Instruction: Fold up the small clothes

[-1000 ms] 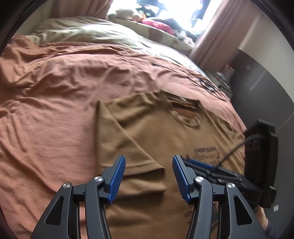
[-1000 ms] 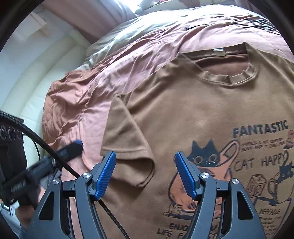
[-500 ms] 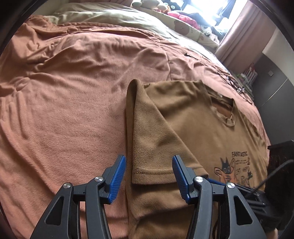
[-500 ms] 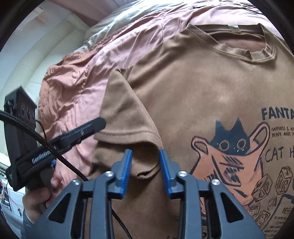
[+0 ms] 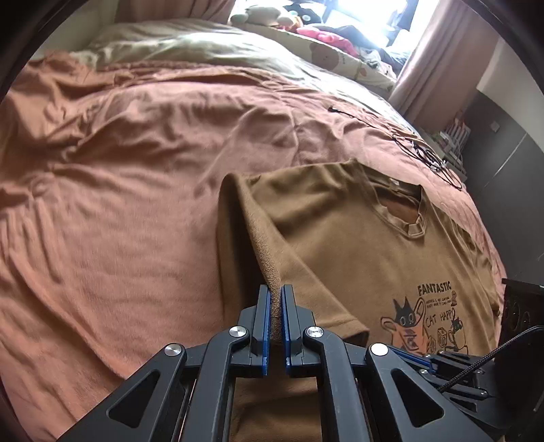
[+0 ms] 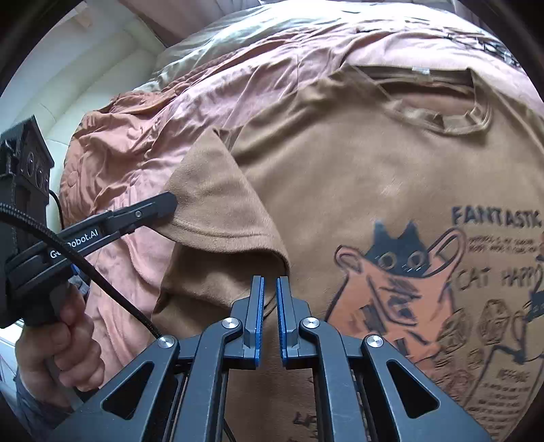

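A brown T-shirt [image 5: 340, 238] with a cat print lies face up on the bed; it also fills the right wrist view [image 6: 357, 170]. Its left sleeve [image 6: 217, 204] is folded in over the body. My left gripper [image 5: 275, 295] is shut on the sleeve's folded edge and lifts it into a ridge; it also shows from the side in the right wrist view [image 6: 170, 204]. My right gripper [image 6: 268, 289] is shut on the shirt's side edge just below the sleeve.
The bed is covered by a rumpled terracotta sheet [image 5: 119, 204]. A black cable [image 5: 425, 153] lies on it beyond the shirt's collar. An olive duvet [image 5: 204, 44] and plush toys [image 5: 258, 13] lie at the far end. Curtains [image 5: 438, 64] hang at the far right.
Both grippers went from wide open to shut on the shirt. The left closed on the sleeve fold and raised it; the right closed on the fabric below the sleeve.
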Tool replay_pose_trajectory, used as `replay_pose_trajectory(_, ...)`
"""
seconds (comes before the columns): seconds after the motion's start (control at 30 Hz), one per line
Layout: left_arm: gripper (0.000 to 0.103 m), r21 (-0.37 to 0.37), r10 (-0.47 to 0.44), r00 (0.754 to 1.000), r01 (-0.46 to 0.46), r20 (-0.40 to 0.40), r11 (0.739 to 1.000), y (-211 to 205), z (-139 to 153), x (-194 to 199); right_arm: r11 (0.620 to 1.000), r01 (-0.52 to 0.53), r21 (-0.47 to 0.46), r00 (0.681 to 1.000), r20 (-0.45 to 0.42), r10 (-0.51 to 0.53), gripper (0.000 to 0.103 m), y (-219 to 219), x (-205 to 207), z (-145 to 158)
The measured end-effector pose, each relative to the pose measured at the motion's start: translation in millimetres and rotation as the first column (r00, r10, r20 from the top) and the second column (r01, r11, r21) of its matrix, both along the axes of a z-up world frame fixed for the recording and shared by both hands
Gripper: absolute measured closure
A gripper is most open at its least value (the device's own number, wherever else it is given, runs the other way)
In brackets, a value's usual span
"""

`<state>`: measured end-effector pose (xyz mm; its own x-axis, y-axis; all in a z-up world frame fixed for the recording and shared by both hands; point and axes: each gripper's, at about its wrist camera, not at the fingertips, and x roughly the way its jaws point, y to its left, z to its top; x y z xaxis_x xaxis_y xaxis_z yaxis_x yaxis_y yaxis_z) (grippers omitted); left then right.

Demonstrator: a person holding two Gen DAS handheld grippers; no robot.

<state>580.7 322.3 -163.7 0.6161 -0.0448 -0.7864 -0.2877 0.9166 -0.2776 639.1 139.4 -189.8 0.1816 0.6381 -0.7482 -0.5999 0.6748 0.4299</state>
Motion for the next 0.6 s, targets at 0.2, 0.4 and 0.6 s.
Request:
replay_pose_trajectory(0.2,0.098,-0.032,-0.051,0.998,0.053,0.042,0.998,-18.0,16.8,18.7,0.999,-0.039,-0.003,0.998,0.044,0.04,0.061,-1.2,0.3,6.2)
replay_pose_trajectory(0.4,0.098,-0.031,-0.1,0.992,0.102,0.071,0.994,-39.5,30.5,44.7,0.997,-0.017,0.08,1.0,-0.016,0.018,0.044,-9.9,16.7,-2.7)
replay_pose_trajectory(0.6,0.096,-0.065,-0.141,0.984,0.149,0.109,0.987,-46.4,32.9,61.2,0.991,0.008,0.135,0.999,-0.053,-0.001,0.044,-5.1,40.9,-14.2)
